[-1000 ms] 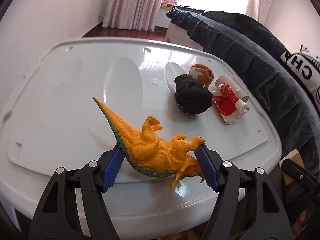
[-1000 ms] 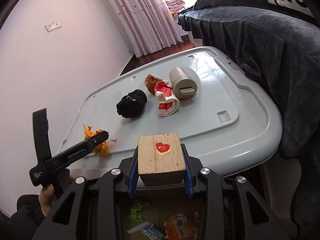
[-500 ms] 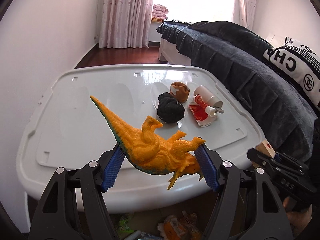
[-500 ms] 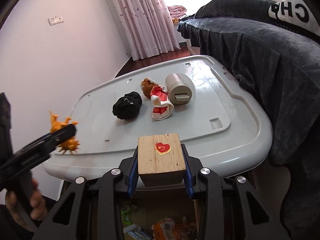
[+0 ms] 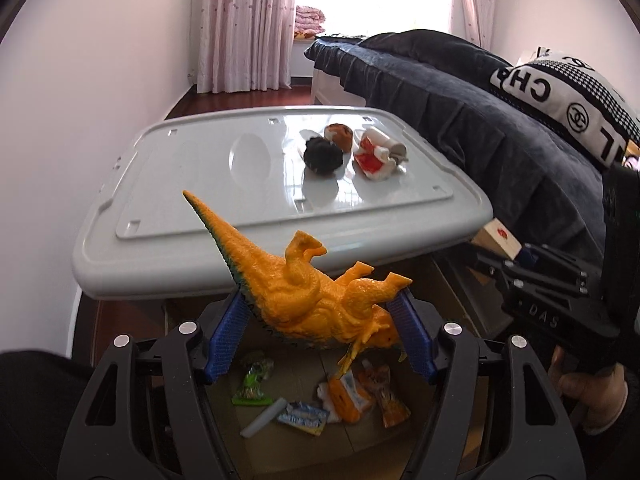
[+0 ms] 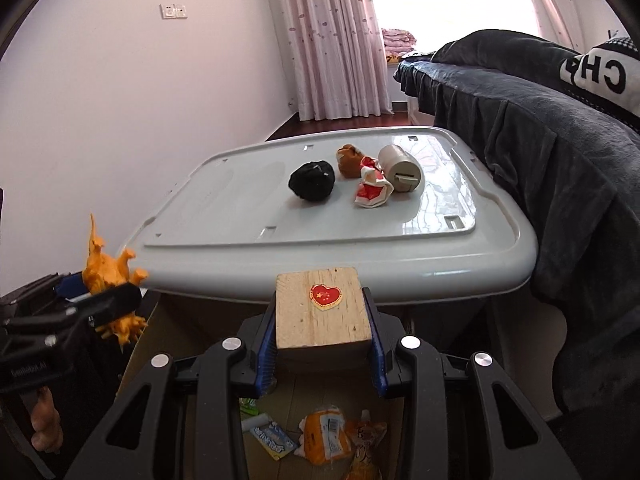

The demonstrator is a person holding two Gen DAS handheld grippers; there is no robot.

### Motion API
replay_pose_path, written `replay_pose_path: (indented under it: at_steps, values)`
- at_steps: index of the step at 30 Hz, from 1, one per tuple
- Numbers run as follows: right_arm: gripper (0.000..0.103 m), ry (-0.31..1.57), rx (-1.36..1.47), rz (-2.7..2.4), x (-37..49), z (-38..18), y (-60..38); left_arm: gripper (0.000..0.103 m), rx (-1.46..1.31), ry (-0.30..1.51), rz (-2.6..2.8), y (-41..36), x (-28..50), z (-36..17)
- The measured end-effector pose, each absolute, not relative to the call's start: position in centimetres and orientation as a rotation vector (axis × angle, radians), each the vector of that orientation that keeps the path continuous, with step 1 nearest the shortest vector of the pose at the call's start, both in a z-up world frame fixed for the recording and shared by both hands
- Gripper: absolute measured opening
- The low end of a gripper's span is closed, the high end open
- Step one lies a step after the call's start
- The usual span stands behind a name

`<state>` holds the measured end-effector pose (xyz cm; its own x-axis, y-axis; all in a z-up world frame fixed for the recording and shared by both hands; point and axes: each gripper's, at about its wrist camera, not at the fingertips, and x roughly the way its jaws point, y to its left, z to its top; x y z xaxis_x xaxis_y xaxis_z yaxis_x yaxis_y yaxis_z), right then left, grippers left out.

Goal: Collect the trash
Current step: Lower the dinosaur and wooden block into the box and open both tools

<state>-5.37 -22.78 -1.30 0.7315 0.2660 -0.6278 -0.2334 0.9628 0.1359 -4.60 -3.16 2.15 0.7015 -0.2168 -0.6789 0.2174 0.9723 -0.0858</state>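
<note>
My left gripper (image 5: 320, 320) is shut on an orange toy dinosaur (image 5: 304, 284), held belly-up in the air above a cardboard box (image 5: 292, 384) of wrappers on the floor. My right gripper (image 6: 322, 340) is shut on a wooden block (image 6: 322, 312) with a red heart sticker, also over that box (image 6: 280, 400). On the grey plastic lid (image 6: 340, 240) lie a black ball of cloth (image 6: 312, 180), a brown crumpled wad (image 6: 349, 156), a red-and-white crumpled wrapper (image 6: 372, 190) and a beige roll (image 6: 402, 168). The right gripper (image 5: 516, 260) shows at the right of the left wrist view.
A bed with a dark blue cover (image 6: 560, 140) runs along the right of the lid. A black-and-white lettered pillow (image 5: 560, 96) lies on it. Pink curtains (image 6: 332, 40) hang at the far window. A white wall (image 6: 100, 100) stands close on the left.
Both grippers have drawn back from the lid with their loads. The dinosaur and block now hang off the lid's near edge, over the box on the floor.
</note>
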Motion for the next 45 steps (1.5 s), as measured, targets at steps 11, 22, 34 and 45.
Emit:
replay_pose_path:
  at_steps: [11, 22, 34, 45]
  values:
    - [0.037, 0.724, 0.058, 0.271, -6.2, -2.5, -22.7, 0.066, 0.008, 0.794, -0.244, -2.6, -6.7, 0.2]
    - [0.037, 0.749, 0.041, 0.285, -6.6, -3.0, -22.1, 0.066, 0.005, 0.818, -0.225, -2.7, -6.3, -0.5]
    - [0.086, 0.748, 0.036, 0.239, -6.6, -3.2, -22.4, 0.082, -0.006, 0.884, -0.197, -2.7, -5.4, -1.9]
    - [0.086, 0.747, 0.089, 0.221, -6.5, -3.2, -23.6, 0.082, 0.007, 0.911, -0.177, -2.6, -5.2, -2.3]
